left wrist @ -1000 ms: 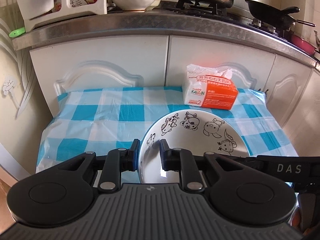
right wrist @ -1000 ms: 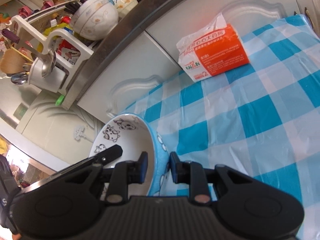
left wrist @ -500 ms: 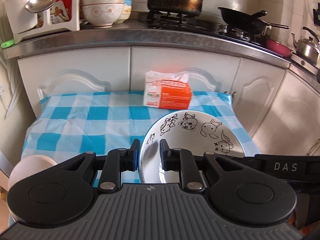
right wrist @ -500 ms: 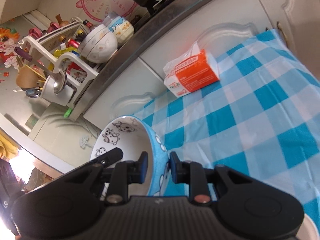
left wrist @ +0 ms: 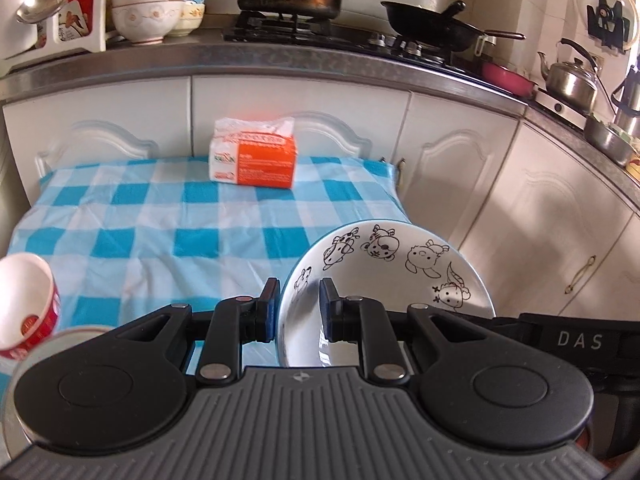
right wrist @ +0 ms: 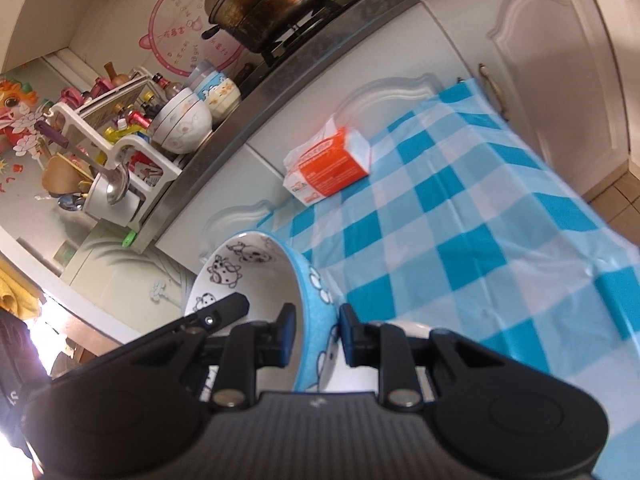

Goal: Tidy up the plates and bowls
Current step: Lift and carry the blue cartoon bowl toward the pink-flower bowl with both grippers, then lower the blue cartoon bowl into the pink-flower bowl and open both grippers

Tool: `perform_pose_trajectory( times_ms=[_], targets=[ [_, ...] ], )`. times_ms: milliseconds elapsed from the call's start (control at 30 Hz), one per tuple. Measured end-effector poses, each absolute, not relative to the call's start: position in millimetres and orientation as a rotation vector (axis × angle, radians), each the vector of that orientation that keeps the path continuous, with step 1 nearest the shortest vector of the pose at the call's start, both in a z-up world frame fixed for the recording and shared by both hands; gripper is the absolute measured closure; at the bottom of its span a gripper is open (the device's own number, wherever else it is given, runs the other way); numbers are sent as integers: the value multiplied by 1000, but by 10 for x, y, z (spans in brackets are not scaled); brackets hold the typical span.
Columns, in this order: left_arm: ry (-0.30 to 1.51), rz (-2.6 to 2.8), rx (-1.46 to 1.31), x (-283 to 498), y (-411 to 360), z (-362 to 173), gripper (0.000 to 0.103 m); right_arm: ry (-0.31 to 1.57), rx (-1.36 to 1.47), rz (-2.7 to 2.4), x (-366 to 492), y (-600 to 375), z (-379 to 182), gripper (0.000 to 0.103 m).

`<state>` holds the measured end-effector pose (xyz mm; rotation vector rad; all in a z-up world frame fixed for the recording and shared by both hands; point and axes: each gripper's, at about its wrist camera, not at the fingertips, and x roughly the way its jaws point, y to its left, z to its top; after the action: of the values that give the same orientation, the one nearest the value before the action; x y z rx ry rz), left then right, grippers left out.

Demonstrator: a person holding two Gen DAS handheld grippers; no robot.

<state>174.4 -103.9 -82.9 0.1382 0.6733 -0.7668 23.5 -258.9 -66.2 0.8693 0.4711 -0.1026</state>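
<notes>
A: Ceramic, white inside with black cartoon animals, blue outside: the cartoon bowl is held up off the blue-and-white checked tablecloth, over its near right part. Both tongs on one bowl?

B: Yes. Left gripper pinches the near-left rim, one pad inside, one outside. Right gripper is clamped on the rim from the other side, blue wall between its pads. Both pressed onto the wall, neither spread.

A: Step?

B: Looks like mid-carry, a two-handed lift. The bowl touches nothing but the pads.

A: Anything else close by?

B: White paper cup with a red band at the left edge of the left view, tilted, with a blurry pale rim in front of it; cannot tell what that is. Orange-and-white tissue pack at the far end of the cloth, well apart. Stacked white floral bowls on the steel counter beside the white utensil rack.

A: Next move?

B: Judgement only: take it to wherever the bowls gather, possibly the stack or a spot on the cloth. Needs both hands moving together, rim level, and a set-down before either grip lets go. Uneven pull could twist it out.
</notes>
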Motion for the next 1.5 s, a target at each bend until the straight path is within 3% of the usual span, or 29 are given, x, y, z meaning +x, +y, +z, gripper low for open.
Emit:
perform_pose_trajectory(
  times_ms=[433,1067,1300,1400,1467,1500],
  targets=[
    [751,-762,146,1471,-1186,-1165,83,510,961,-163,-164,-2679,-1055,80],
    [738,-738,154,1463,-1139,-1340,77,487,898,-146,-196,-2655,-1047,75],
    [730,-721,127,1491,-1068,-1337,74,460,817,-167,-244,-2604,-928,64],
    [738,-724,103,1505,-1017,-1331,73,460,749,-219,-269,-2573,-882,38],
    [720,-724,99,1483,-988,-1309,68,463,744,-229,-274,-2590,-900,37],
    [713,-725,97,1468,-973,-1296,61,465,752,-233,-275,-2603,-916,36]
  ],
)
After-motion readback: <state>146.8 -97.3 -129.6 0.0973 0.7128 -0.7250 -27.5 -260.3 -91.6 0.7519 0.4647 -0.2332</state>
